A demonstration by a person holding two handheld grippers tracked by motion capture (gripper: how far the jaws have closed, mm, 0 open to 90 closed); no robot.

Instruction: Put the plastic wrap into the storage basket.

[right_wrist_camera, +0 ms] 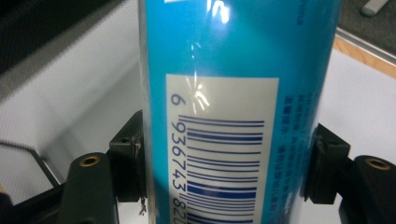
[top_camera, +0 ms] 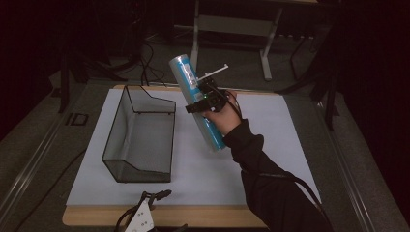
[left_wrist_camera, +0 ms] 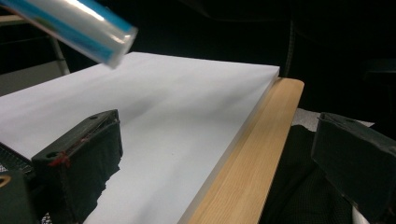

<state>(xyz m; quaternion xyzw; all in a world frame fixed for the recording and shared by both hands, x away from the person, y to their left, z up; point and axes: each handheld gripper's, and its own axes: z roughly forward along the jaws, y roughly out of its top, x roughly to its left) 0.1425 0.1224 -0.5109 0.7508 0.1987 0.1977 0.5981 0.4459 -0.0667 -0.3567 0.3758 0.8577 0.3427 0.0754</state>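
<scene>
Gripping blue tube [top_camera: 197,102] mid-body: right gripper [top_camera: 205,99], jaws clamped on both sides, barcode facing its camera. Tube held tilted in air above white mat [top_camera: 270,145], just right of wire basket [top_camera: 140,140]. Left gripper [left_wrist_camera: 210,163] parked at table's near edge, jaws spread, nothing held.

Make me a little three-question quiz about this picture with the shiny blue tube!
1. True or false: the right gripper is shut on the blue cylindrical package.
2. What stands on the white board, left of the package?
A) a wire mesh basket
B) a glass bowl
C) a cardboard box
3. Is the package lying flat, or held up tilted in the air?

Key: 1 true. 2 A, the wire mesh basket. 3 held up, tilted.
</scene>
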